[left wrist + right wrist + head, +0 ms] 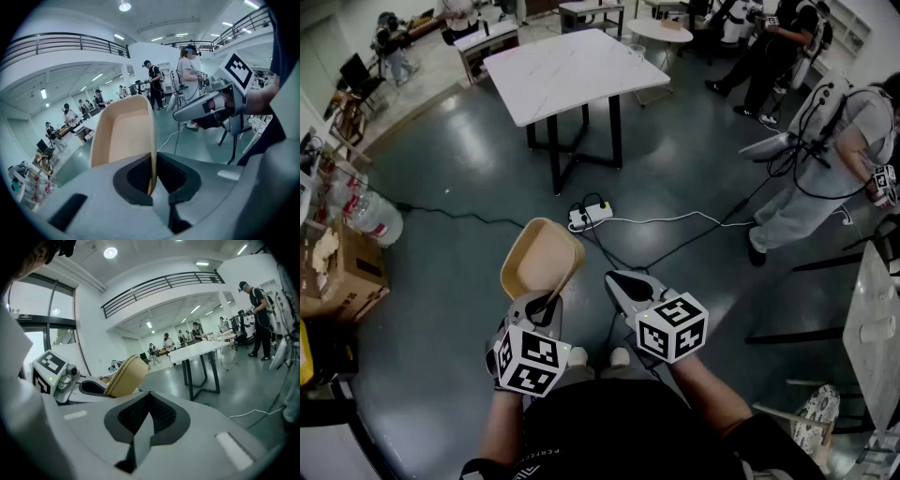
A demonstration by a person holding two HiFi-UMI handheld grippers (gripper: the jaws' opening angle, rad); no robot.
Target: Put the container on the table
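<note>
In the head view the left gripper (546,302) holds a tan, shallow container (539,258) in the air over the dark floor (469,187), just in front of the person's shoes and well apart from the white table (572,66), which stands far off near the middle of the room. That view shows the container's open side facing up and its far end tipped away from the person, but not how it is held. The left gripper view settles this: the two dark pads are clamped on the thin right-hand wall of the container, one pad inside and one outside, with the rest of the tub reaching up and to the left. The right gripper (623,281) hangs just right of the container, apart from it. Only the right gripper view shows its jaws pressed together with nothing between them, and it catches the container from the side, at the left, tilted. The head view alone shows a white power strip (591,217) with cables on the floor between the container and the table.
</note>
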